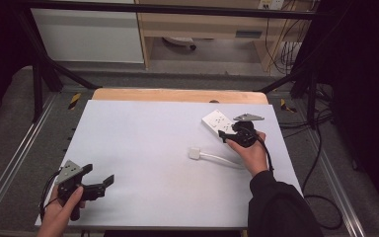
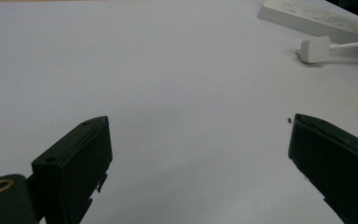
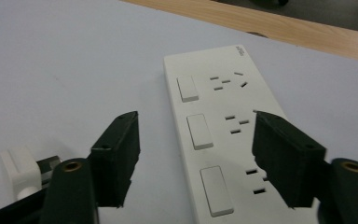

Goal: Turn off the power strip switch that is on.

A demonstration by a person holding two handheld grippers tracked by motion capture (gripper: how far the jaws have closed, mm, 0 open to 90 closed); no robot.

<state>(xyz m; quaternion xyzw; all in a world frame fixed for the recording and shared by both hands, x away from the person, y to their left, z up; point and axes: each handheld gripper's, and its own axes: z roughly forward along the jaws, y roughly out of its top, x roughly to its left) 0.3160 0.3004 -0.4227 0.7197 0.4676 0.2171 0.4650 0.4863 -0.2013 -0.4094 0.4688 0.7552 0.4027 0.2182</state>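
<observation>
Landmark: the strip [image 1: 220, 123], a white power strip lying flat on the table [image 1: 143, 163], far right part, near the wooden edge.

Right gripper [image 1: 225, 136] hovers right over the strip's near end, jaws spread wide, gripping nothing. In the right gripper view the jaws straddle the strip [image 3: 223, 135], one on each side of its switches and sockets; can't tell if they touch it.

Plug [image 1: 195, 153], white, lies just near-left of the strip, cable [image 1: 224, 160] running off it toward the right hand. Not plugged in.

Left gripper [image 1: 98, 183] sits well apart from the strip, at the table's near-left corner, jaws released and wide, empty. The left gripper view has the plug [image 2: 315, 49] and strip [image 2: 317, 21] far off.

Step, as I judge: approach, right gripper lining up on the strip, probably to pin or grasp it.

Next move calls for: lower, close across the strip's width to steady it; the left gripper must cross to the plug, grasp its body, then align prongs with a socket.
</observation>
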